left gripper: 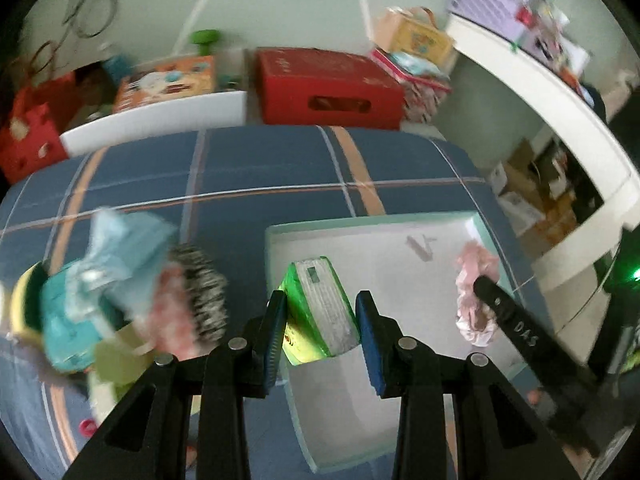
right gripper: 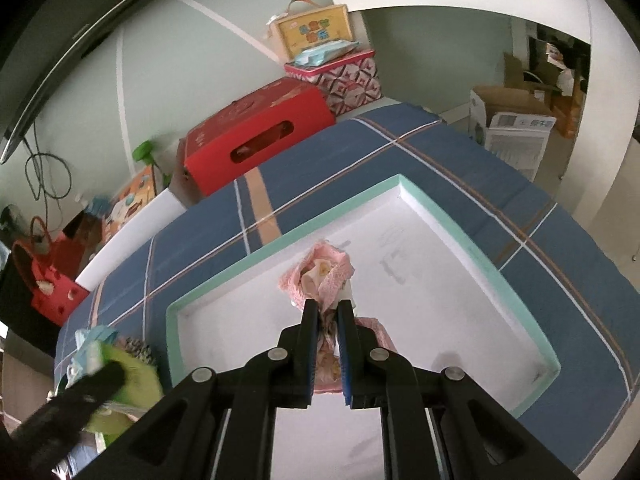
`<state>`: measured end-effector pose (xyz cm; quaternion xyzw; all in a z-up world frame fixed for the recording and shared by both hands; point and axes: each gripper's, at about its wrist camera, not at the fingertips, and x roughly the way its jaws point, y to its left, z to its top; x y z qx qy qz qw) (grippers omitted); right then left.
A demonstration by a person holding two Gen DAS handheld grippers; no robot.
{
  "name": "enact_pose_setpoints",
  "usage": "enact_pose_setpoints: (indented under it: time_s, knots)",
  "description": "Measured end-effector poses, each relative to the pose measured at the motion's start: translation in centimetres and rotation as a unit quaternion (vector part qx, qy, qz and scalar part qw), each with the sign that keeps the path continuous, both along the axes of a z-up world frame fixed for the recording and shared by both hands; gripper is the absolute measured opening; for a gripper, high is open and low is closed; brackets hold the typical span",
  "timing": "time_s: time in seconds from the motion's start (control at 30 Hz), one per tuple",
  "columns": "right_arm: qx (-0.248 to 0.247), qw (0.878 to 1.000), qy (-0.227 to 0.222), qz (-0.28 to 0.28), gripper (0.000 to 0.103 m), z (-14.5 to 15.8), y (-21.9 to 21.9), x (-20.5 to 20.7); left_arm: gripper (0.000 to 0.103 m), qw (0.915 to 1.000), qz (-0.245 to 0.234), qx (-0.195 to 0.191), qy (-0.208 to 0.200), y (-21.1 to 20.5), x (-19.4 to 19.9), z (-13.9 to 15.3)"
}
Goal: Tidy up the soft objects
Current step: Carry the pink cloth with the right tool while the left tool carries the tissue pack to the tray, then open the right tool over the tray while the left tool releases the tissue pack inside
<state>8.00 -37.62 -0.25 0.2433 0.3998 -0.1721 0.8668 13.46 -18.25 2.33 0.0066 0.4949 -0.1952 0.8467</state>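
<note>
while over white tray, left tool grips green pack, right tool grips pink cloth.

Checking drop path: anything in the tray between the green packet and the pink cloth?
Bare white tray floor between green packet and pink cloth, per left wrist view.

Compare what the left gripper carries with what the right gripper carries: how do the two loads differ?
The left gripper clamps a green packet, flat-sided and glossy; the right gripper pinches a pink lacy cloth, crumpled and limp. The packet fills wider-set jaws; the cloth sits between nearly closed ones. Both hang above the white tray.
</note>
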Motion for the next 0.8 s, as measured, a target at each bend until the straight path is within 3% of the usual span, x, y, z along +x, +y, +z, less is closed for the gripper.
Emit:
enact_pose_setpoints:
  time_s: [0.27, 0.67, 0.8]
  knots:
    - [0.002, 1.0, 0.011, -0.016, 0.011, -1.5, -1.5, 1.6, 0.037, 0.9986, -0.037, 0.03, -0.023, -4.7, 1.9, -2.7]
    - [-0.011, 0.999, 0.032, -0.027, 0.014, -1.4, -2.1, 2.1, 0.038, 0.9988, -0.04, 0.021, -0.022, -6.6, 3.2, -3.4]
    - [-0.015, 0.999, 0.038, -0.027, 0.014, -1.2, -2.1, 2.0, 0.042, 0.9994, -0.033, 0.006, -0.004, -6.0, 3.3, -3.6]
